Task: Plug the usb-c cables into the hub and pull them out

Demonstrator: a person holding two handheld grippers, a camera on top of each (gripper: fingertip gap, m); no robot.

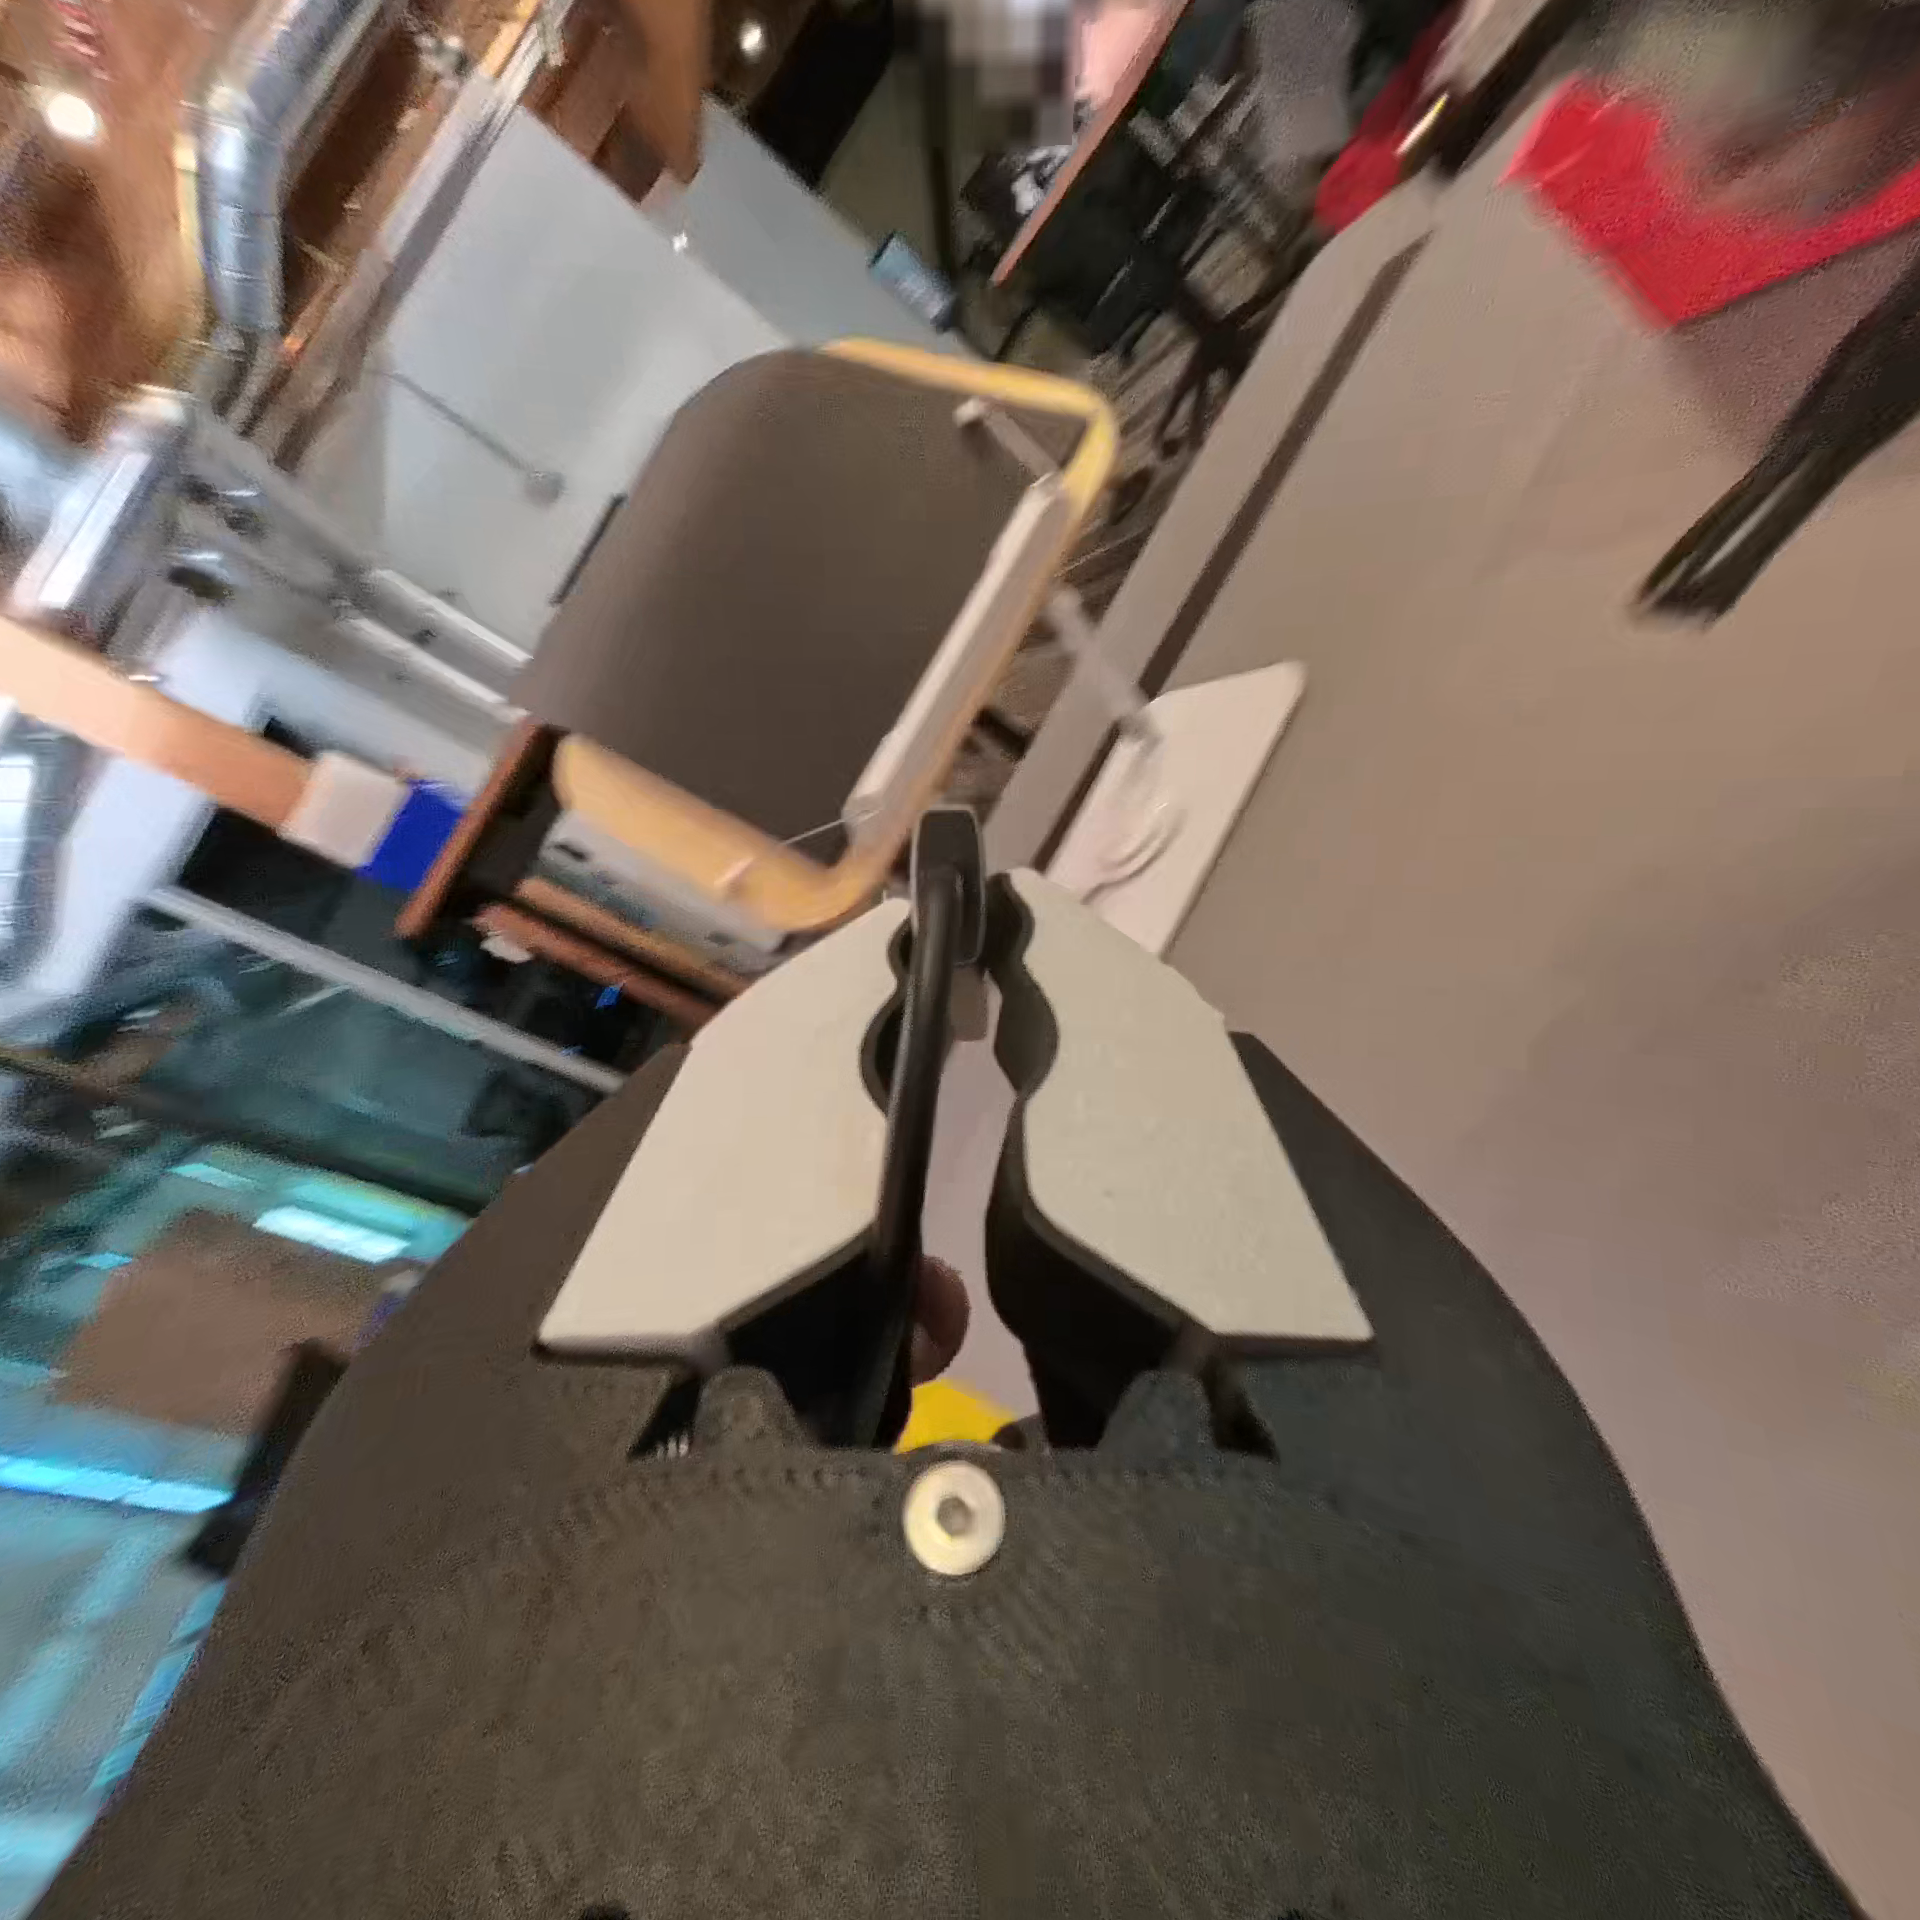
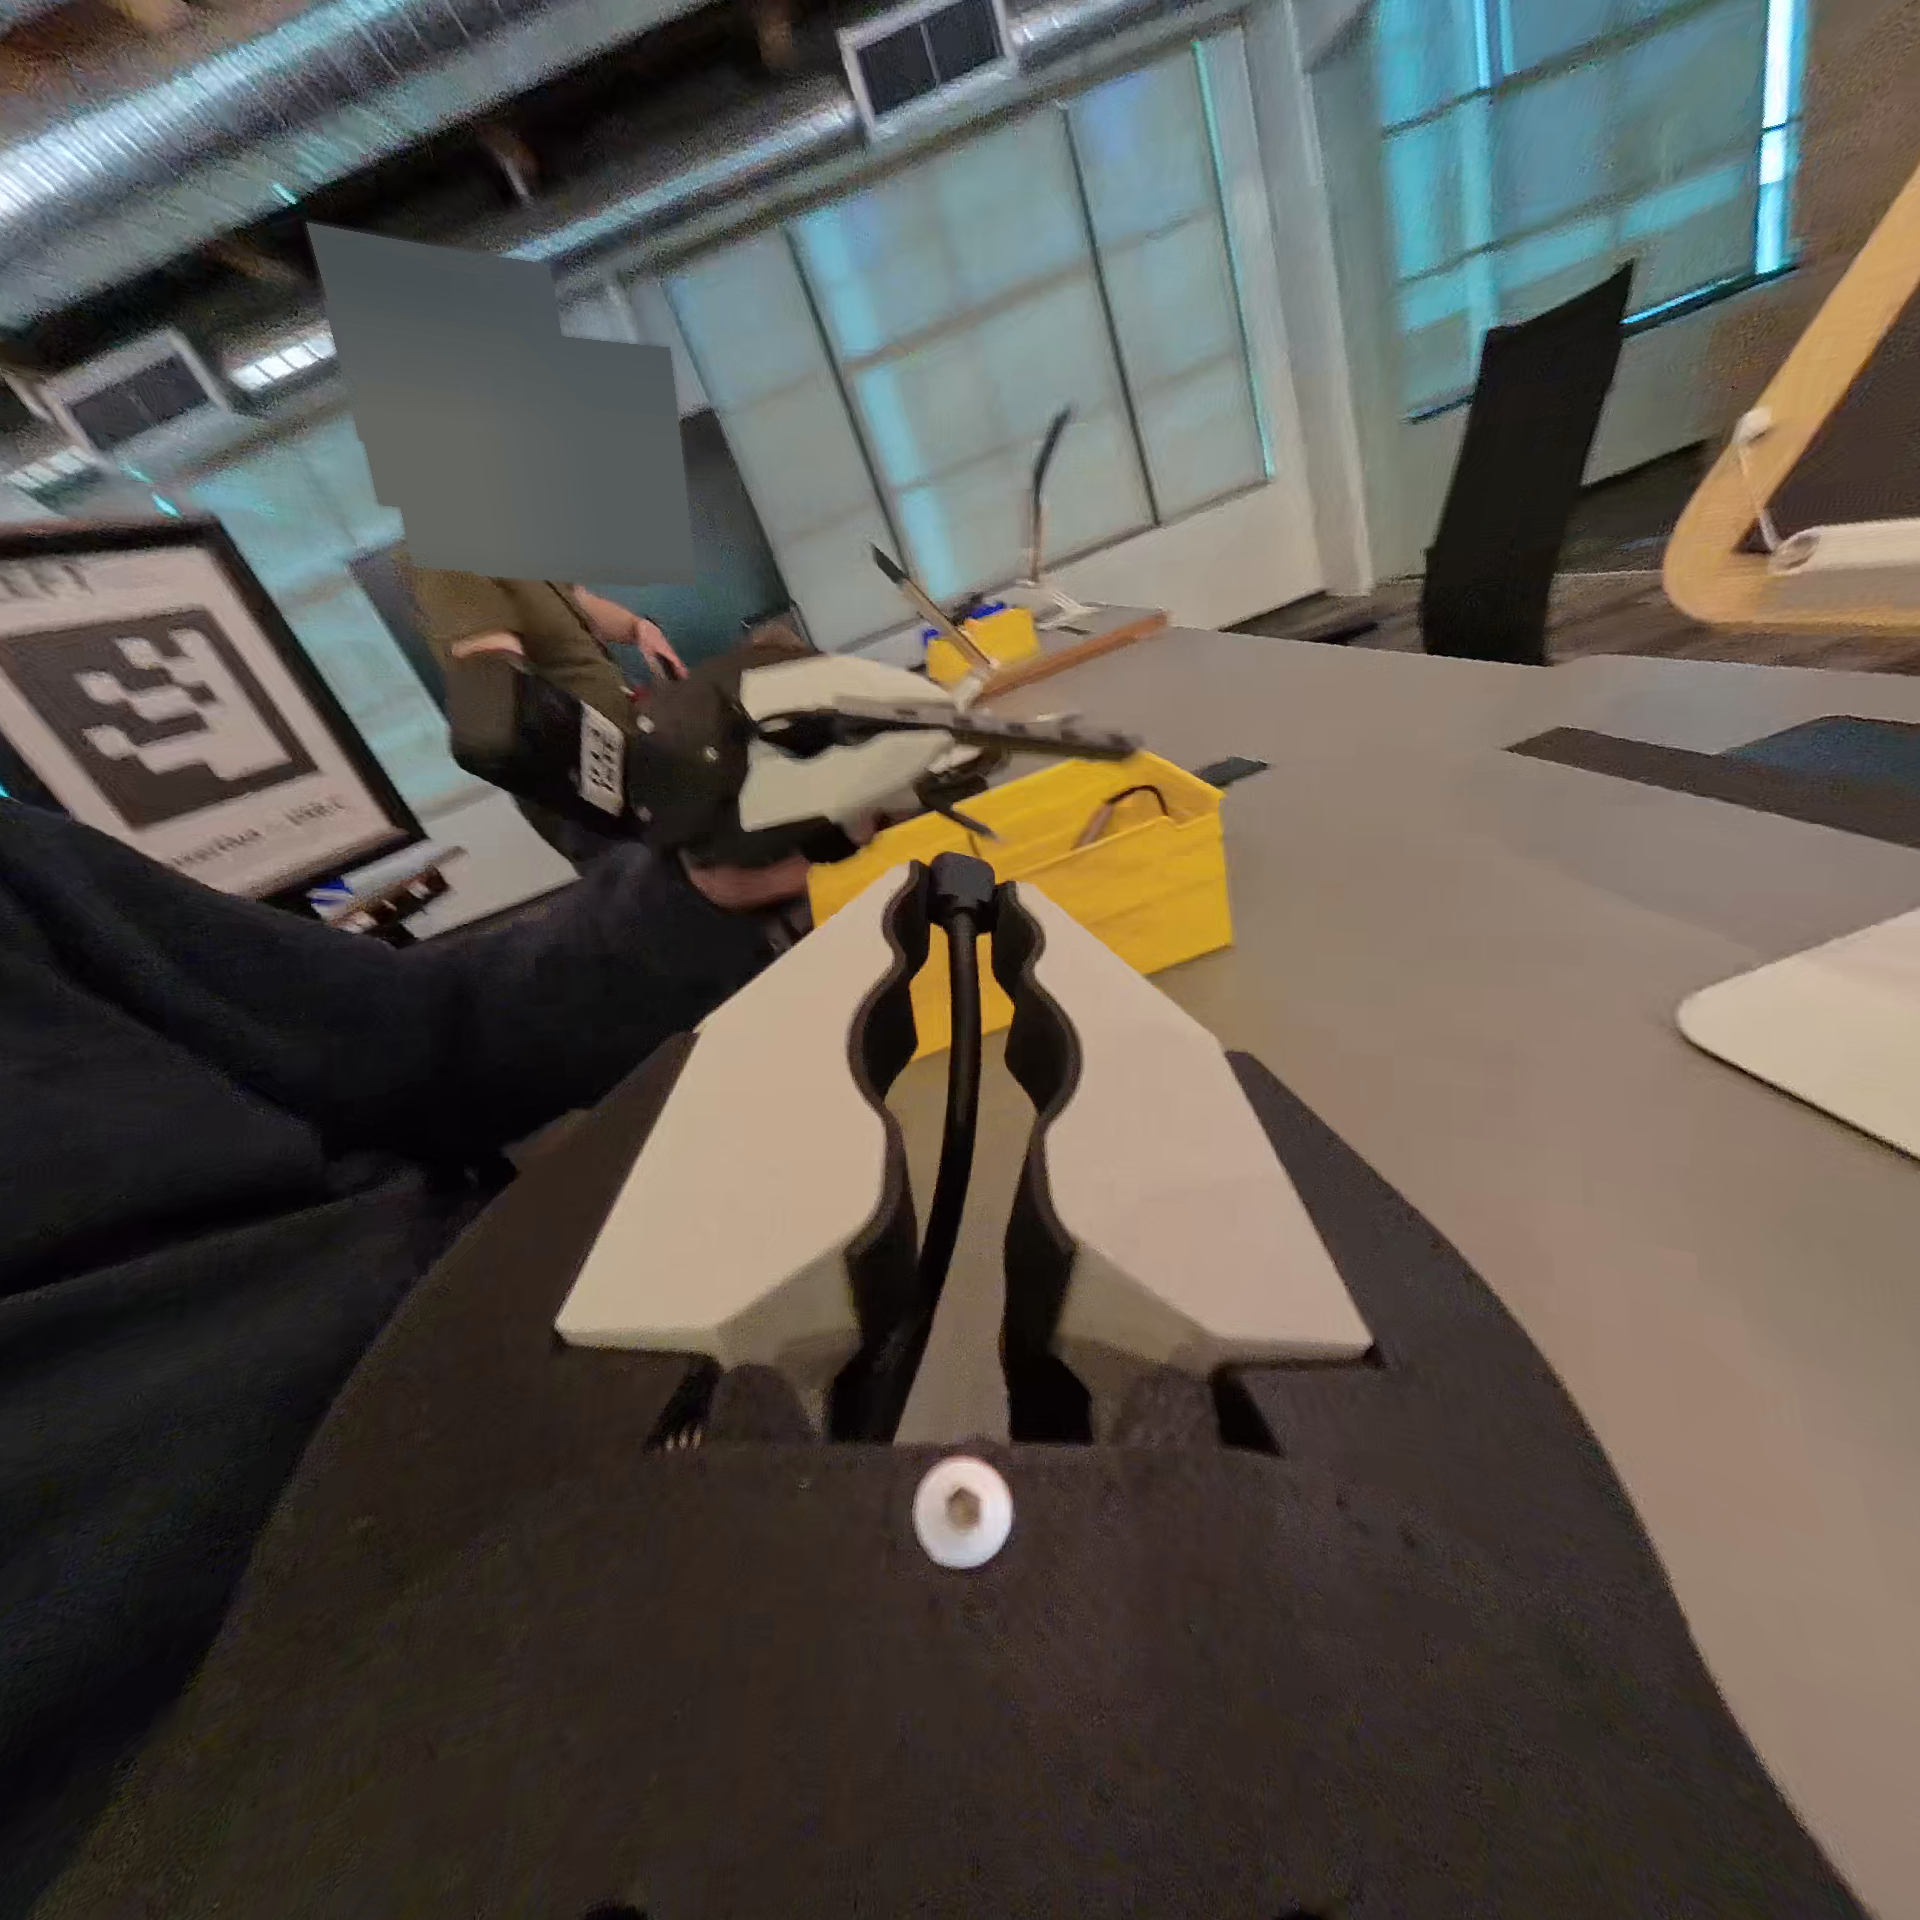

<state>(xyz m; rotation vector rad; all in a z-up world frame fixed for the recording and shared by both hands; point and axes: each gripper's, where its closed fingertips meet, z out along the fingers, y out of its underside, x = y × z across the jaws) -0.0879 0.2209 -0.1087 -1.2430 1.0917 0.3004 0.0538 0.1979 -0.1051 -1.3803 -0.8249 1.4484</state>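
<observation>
My left gripper [image 1: 951,896] is shut on a slim black hub [image 1: 948,862], seen end-on at the fingertips. The hub's black cable [image 1: 914,1091] runs back between the fingers. In the right wrist view the left gripper [image 2: 966,743] is held in the air above a yellow bin. The hub [image 2: 1049,736] sticks out of it to the right as a thin dark bar. My right gripper [image 2: 961,888] is shut on the black plug of a usb-c cable [image 2: 961,1039]. That cable trails back between the fingers. The plug is apart from the hub, nearer the camera and lower.
The yellow bin [image 2: 1122,883] with cables in it stands on the grey table [image 2: 1455,935]. A white stand base [image 2: 1818,1029] and a screen with a tan rim [image 1: 831,623] are on the right. A dark sleeve [image 2: 208,1039] fills the left. A person stands behind. Some 15 cm of space lies between my two pairs of fingers.
</observation>
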